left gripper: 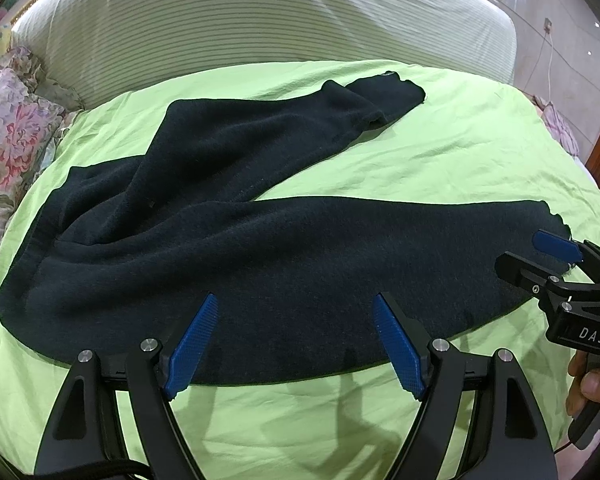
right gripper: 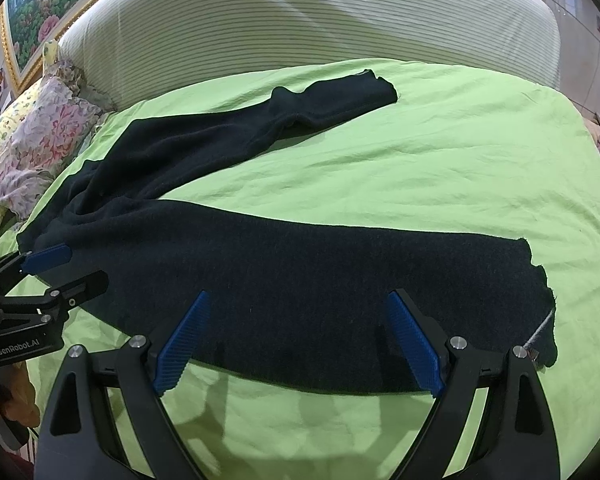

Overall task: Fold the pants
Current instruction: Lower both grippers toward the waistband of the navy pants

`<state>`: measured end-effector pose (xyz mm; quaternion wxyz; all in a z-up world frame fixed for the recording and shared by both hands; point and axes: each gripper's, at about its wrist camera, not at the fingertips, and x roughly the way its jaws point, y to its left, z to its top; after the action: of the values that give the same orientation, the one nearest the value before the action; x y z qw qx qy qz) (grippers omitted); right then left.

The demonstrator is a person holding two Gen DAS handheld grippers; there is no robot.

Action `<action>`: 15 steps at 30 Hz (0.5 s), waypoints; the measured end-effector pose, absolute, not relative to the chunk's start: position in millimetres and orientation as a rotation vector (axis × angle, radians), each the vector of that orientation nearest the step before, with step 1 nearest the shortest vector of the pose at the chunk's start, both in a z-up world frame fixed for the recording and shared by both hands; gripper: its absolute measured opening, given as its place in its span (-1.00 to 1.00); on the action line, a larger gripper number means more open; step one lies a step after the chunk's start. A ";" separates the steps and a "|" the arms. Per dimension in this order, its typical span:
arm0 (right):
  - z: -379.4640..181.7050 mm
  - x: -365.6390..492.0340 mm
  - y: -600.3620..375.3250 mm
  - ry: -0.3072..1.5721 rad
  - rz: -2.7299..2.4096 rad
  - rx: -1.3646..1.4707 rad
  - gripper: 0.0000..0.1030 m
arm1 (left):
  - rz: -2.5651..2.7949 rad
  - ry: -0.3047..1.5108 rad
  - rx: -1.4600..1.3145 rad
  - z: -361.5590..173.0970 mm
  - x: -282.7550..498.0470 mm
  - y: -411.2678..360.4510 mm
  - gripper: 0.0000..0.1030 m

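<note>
Unfolded, dark pants [left gripper: 228, 248] lie lengthwise left-to-right, waist left; left gripper [left gripper: 296, 344] and right gripper [right gripper: 300, 344] spread wide, empty.

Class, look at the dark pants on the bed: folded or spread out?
Spread out. The pants lie flat on the green sheet, legs splayed apart in a V, neither laid over the other.

A bed [right gripper: 440, 152] covered with a wrinkled lime-green sheet fills most of the room in view. Behind it rises a padded, ribbed pale headboard [right gripper: 300, 20]. Floral pillows [left gripper: 8, 136] lie at the left edge. A gold-framed flower painting [right gripper: 32, 20] hangs on the wall, and a cable [left gripper: 548, 60] hangs from a wall socket at right.
</note>
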<state>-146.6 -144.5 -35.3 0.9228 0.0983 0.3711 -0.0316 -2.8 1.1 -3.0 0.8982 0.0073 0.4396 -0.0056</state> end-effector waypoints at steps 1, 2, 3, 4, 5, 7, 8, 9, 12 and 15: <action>-35.4 -146.5 -144.7 0.762 -0.067 0.203 0.75 | -0.012 0.912 0.015 -3.3 -2.7 1.4 0.56; -34.4 -147.0 -146.1 0.749 -0.065 0.207 0.75 | -0.013 0.912 0.015 -3.3 -2.8 2.1 0.56; -34.1 -147.2 -146.5 0.747 -0.065 0.208 0.75 | -0.014 0.913 0.014 -3.4 -2.5 2.2 0.56; -34.0 -147.3 -146.7 0.746 -0.066 0.209 0.75 | -0.016 0.914 0.013 -3.4 -2.2 2.6 0.56; -32.9 -147.1 -147.2 0.736 -0.060 0.223 0.75 | -0.017 0.916 0.013 -3.7 -1.7 2.7 0.56; -32.5 -146.7 -148.4 0.732 -0.069 0.207 0.75 | -0.021 0.919 0.010 -3.6 -0.6 3.2 0.56; -32.3 -146.5 -148.9 0.732 -0.070 0.209 0.75 | -0.022 0.920 0.008 -3.2 0.1 3.6 0.56; -32.1 -146.5 -149.4 0.731 -0.070 0.211 0.75 | -0.024 0.920 0.007 -3.0 0.5 3.7 0.56; -31.8 -144.0 -150.5 0.750 -0.064 0.236 0.75 | -0.028 0.920 0.006 -2.5 1.6 4.2 0.56; -31.4 -142.6 -150.3 0.763 -0.058 0.262 0.75 | -0.032 0.921 0.006 -2.7 3.5 4.0 0.56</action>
<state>-142.6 -150.3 -31.4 0.9192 0.1275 0.3714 -0.0280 3.5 4.0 -2.7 0.8956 0.0028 0.4445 -0.0152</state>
